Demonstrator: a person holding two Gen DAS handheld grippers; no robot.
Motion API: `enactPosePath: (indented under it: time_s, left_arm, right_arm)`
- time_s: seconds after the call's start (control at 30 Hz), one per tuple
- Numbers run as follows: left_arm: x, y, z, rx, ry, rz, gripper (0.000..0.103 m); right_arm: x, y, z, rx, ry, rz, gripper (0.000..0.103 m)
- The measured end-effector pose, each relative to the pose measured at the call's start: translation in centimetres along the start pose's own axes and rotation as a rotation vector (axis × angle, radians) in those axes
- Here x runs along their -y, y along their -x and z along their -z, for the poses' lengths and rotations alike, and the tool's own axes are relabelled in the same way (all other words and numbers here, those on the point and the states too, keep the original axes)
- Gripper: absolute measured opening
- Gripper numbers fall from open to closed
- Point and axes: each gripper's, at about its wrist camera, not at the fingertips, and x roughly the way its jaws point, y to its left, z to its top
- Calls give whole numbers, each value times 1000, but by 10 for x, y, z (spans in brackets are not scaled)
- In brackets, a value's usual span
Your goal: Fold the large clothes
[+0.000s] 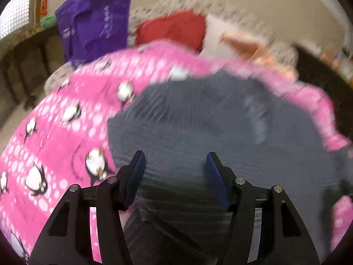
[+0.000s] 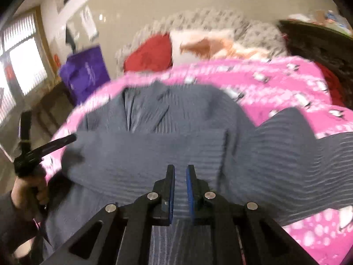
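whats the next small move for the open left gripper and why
Probably lower the left gripper onto the near edge of the grey ribbed garment and close: its jaws stand open and empty above the cloth, which is spread on the pink penguin blanket, only partly folded.

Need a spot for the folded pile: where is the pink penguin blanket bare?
Bare pink blanket lies right of the grey garment, below the pillows. A second patch lies left of the grey garment, below the purple bag. The red pillow and peach pillow crowd the head end.
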Motion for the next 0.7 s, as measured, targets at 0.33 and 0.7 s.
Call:
enactPosePath:
  time_s: [0.33, 0.7]
  left_arm:
    - [-33, -23, 24, -76, 106, -14, 74]
    - [-25, -27, 19, -99, 90, 2, 88]
  right_arm:
    - [37, -54, 24, -135, -159, -90, 24]
    - [21, -55, 28, -108, -78, -37, 25]
